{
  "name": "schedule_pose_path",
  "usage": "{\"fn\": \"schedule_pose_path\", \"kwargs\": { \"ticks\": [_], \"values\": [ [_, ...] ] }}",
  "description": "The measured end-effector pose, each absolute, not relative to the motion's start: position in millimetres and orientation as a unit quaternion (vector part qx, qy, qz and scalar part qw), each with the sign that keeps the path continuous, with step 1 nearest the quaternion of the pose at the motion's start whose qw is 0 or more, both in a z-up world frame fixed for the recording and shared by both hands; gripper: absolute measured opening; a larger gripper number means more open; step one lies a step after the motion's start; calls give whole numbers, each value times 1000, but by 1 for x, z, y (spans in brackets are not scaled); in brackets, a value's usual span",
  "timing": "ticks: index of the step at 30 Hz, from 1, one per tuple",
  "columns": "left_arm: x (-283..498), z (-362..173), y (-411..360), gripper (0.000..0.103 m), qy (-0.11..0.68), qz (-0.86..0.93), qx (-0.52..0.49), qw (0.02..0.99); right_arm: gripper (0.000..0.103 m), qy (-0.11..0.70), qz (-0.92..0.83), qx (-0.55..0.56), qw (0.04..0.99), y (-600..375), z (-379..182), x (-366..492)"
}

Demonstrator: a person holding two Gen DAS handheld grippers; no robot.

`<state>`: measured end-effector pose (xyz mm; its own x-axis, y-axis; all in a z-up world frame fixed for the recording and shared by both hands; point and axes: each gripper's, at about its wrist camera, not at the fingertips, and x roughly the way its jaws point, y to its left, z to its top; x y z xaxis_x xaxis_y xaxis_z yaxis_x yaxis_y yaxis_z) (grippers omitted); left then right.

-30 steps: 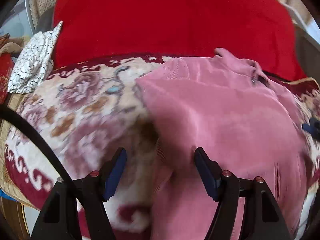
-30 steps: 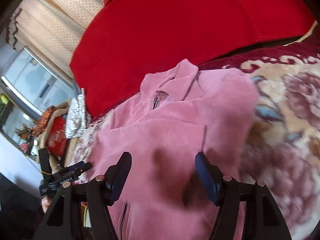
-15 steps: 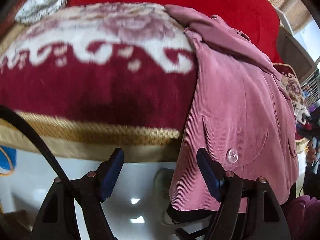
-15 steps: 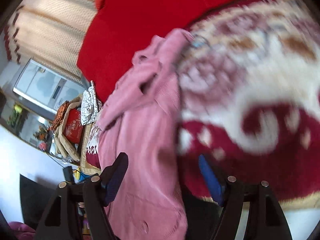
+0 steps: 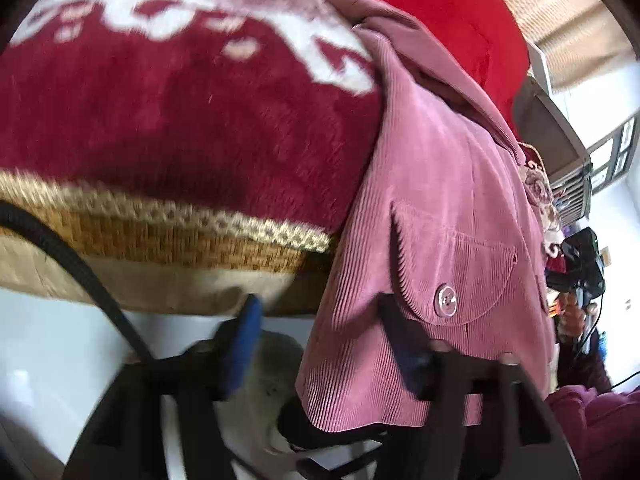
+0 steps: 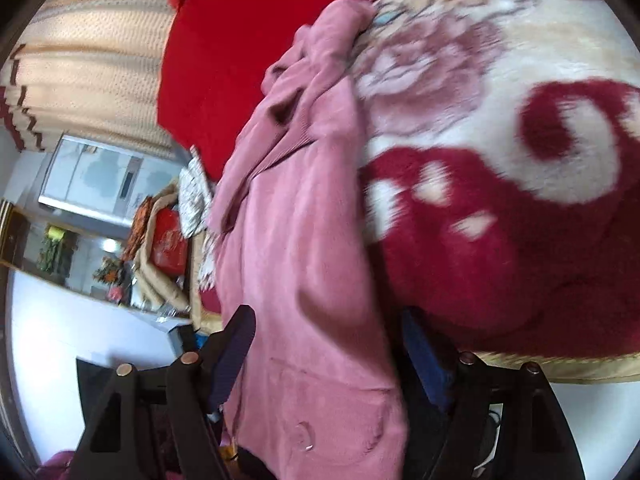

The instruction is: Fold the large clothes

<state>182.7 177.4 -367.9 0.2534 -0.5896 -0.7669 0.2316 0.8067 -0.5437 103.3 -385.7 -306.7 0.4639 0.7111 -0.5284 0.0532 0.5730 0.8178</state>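
A pink corduroy jacket [image 5: 440, 208] lies on the patterned blanket [image 5: 180, 112], and its lower part hangs over the bed's front edge. A pocket flap with a button [image 5: 445, 300] shows near the hem. My left gripper [image 5: 324, 344] straddles the hem's left corner. Its jaws are closing, and the left pad [image 5: 244, 340] is still apart from the cloth. In the right wrist view the jacket [image 6: 296, 240] hangs between the fingers of my right gripper [image 6: 330, 356], which stands wide with the right-hand edge of the hem in the gap.
A plain red cover [image 5: 440, 12] lies behind the jacket. A woven mat edge [image 5: 160, 236] runs under the blanket, above a pale floor [image 5: 48, 340]. A black cable [image 5: 80, 264] crosses the left view. The other gripper in a hand [image 5: 580, 264] shows far right. Cluttered furniture [image 6: 160, 240] stands at left.
Both grippers have dropped from above the jacket on the bed to the front edge. The hanging hem now sits between each pair of fingers.
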Motion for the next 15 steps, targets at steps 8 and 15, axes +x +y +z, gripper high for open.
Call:
{"fn": "schedule_pose_path", "kwargs": {
  "ticks": [8, 15],
  "values": [
    [179, -390, 169, 70, 559, -312, -186, 745, 78, 497, 237, 379, 744, -357, -306, 118],
    [174, -390, 166, 37, 546, -332, -197, 744, 77, 488, 260, 357, 753, -343, -293, 120]
  ]
}}
